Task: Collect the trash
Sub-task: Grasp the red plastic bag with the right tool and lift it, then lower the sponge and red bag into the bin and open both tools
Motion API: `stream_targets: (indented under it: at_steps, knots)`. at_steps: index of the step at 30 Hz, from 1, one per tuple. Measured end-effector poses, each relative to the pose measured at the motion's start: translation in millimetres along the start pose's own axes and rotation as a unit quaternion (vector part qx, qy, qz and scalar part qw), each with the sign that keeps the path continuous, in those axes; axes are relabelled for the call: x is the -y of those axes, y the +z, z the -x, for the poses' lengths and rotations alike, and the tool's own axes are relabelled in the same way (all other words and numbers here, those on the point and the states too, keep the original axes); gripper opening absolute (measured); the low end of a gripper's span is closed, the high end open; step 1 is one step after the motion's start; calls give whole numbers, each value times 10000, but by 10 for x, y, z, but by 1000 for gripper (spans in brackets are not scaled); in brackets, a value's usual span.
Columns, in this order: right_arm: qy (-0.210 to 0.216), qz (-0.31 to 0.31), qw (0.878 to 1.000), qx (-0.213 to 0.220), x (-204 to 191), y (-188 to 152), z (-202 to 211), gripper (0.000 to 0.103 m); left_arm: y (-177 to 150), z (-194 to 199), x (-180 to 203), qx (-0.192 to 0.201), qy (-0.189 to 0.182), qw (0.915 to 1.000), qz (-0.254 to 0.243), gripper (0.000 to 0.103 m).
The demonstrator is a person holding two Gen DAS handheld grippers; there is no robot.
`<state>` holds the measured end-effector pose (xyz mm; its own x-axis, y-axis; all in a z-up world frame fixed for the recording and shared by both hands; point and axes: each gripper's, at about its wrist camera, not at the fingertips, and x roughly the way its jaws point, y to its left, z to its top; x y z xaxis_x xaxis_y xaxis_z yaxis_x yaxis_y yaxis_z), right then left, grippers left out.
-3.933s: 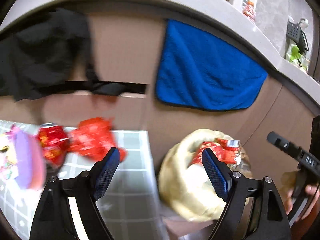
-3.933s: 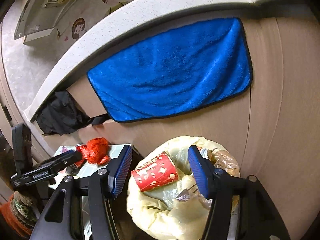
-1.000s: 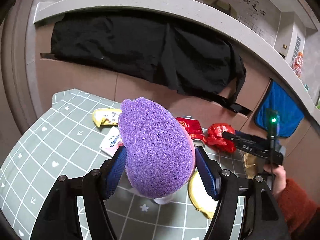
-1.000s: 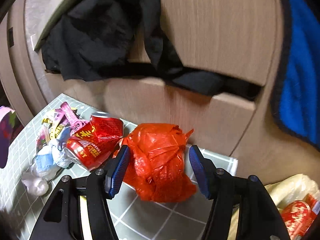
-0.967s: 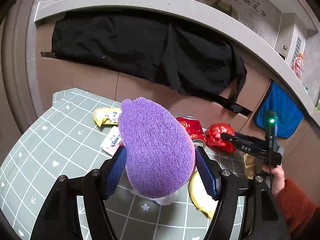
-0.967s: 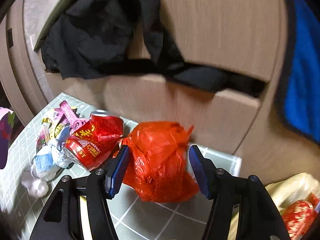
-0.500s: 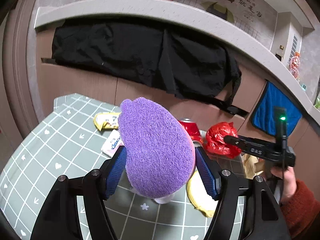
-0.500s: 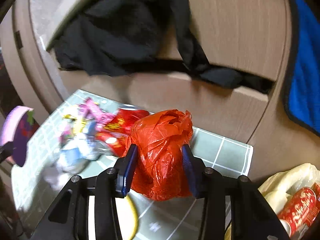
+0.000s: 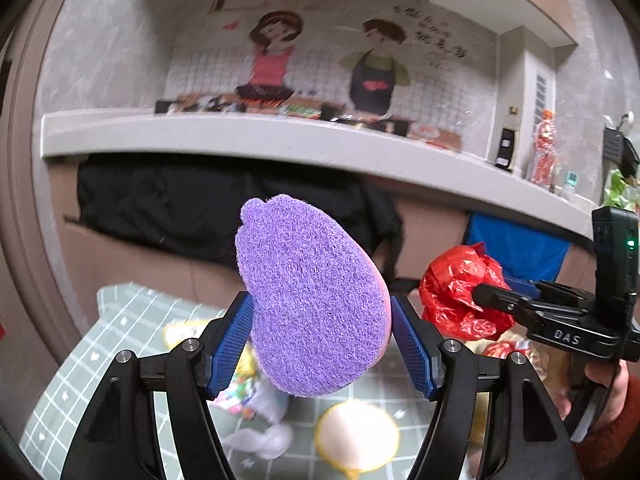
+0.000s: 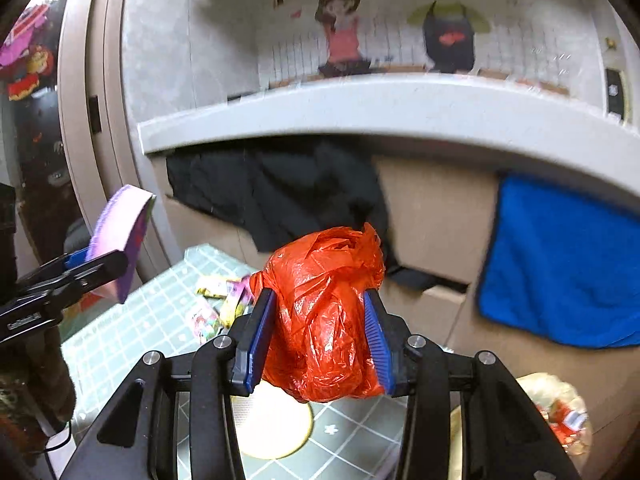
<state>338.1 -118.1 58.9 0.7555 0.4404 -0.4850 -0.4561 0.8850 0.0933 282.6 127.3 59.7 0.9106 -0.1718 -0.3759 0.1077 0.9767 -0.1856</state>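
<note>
My left gripper is shut on a purple sponge and holds it above the grid-patterned table. The sponge also shows in the right wrist view. My right gripper is shut on a crumpled red plastic bag, lifted off the table; the bag also shows in the left wrist view. Wrappers lie on the table behind it. The trash bag with red trash inside is low at the right.
A yellow-rimmed round disc lies on the table below both grippers, with white tissue beside it. A black cloth and a blue towel hang on the cabinet under a grey counter.
My right gripper closed on the red bag and lifted it off the table. Both grippers have tilted upward. The left still holds the sponge.
</note>
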Motion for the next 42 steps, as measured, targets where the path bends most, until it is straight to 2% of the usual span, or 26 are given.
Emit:
stream_targets:
  at_steps: [6, 11, 19, 26, 34, 42]
  knots:
    - [-374, 10, 9984, 428, 255, 83, 515, 41, 189, -81, 530, 124, -298, 9992, -241, 69]
    - [-687, -51, 9955, 658, 518, 43, 851, 41, 223, -186, 1059, 101, -644, 9967, -484, 69]
    - [-1187, -495, 9884, 811, 1146, -205, 1360, 41, 83, -460, 1881, -111, -1211, 9886, -891, 69]
    - [-1485, -841, 9820, 813, 1515, -410, 1635, 41, -124, -667, 2377, -318, -1559, 9821, -1012, 69]
    - [-1697, -889, 9789, 712, 1648, -596, 1696, 41, -299, -833, 2624, -511, -1664, 9789, -1072, 69]
    - [-1648, -1062, 9788, 587, 1742, -754, 1603, 41, -360, -973, 2643, -645, -1697, 9790, -927, 69]
